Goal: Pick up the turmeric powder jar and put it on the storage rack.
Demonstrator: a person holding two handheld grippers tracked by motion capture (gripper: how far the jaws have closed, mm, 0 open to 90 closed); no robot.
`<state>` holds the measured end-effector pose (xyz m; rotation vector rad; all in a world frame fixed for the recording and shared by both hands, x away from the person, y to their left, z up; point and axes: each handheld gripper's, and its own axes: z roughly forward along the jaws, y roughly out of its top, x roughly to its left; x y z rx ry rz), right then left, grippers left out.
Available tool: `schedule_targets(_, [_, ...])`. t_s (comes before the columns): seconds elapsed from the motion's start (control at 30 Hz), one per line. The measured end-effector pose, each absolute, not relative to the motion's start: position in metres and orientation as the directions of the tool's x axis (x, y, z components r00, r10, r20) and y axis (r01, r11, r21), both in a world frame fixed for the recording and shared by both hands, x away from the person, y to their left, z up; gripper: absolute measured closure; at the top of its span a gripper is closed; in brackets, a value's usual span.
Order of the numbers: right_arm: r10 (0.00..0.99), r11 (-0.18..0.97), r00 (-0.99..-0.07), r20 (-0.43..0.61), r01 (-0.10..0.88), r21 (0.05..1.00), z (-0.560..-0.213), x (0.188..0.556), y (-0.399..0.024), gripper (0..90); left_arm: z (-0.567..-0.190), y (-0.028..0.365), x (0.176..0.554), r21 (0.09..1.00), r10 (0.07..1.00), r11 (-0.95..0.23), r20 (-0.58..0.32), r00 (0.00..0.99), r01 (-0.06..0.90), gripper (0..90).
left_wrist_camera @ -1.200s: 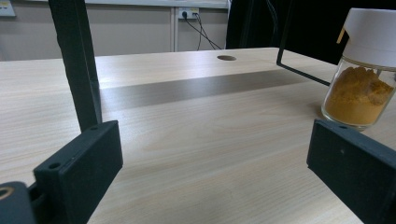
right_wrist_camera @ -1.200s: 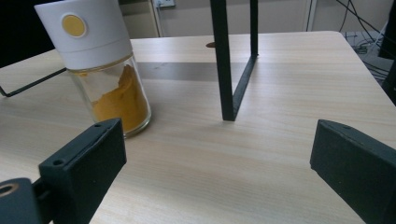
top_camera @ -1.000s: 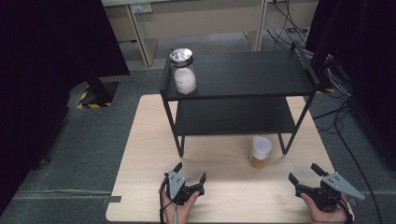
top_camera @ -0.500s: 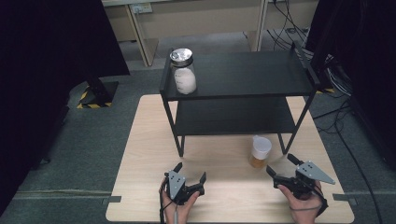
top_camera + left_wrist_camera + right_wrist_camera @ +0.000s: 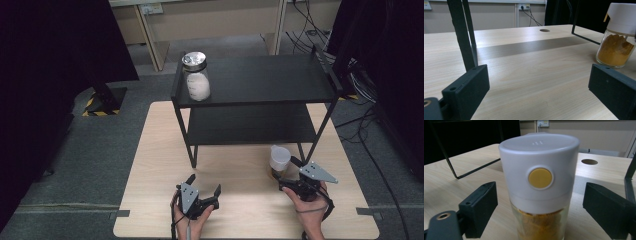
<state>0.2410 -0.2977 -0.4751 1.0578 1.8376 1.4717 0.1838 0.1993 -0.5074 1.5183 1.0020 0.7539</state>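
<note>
Spice jar (image 5: 539,187) sits between right tongs (image 5: 539,202) (gaps both sides), closing.

Black two-tier metal shelf rack (image 5: 260,82) stands at rear of pale wooden tabletop (image 5: 150,165). Glass jar of white powder with a metal lid (image 5: 196,77) sits on the rack's top shelf, left end. White-capped glass jar of orange powder (image 5: 279,161) stands on tabletop before rack's right front leg, between the jaws of right hand-held gripper (image 5: 290,175). Left hand-held gripper (image 5: 202,186) lies well left of it.

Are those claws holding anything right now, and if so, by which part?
Nothing is held. The right claw has its jaws on either side of the spice jar, just closing, with gaps showing. The left claw is open, on nothing.
</note>
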Motion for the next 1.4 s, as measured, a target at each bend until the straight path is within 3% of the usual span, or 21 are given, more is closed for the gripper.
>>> schedule_targets(0.37, [0.854,0.115,-0.519,0.038,0.258,0.959,-0.48,0.251,-0.284,29.6,-0.508,0.199,0.184,0.981,0.898,-0.029,-0.058,0.437,0.19,2.9])
schedule_targets(0.7, [0.856,0.118,-0.515,0.043,0.274,0.955,-0.472,0.242,-0.288,30.8,-0.507,0.199,0.184,0.981,0.897,-0.029,-0.058,0.437,0.191,2.8])
schedule_targets(1.4, [0.851,0.026,-0.524,0.04,0.117,0.993,-0.441,0.18,-0.318,30.8,-0.507,0.198,0.184,0.981,0.899,-0.031,-0.055,0.435,0.189,2.7])
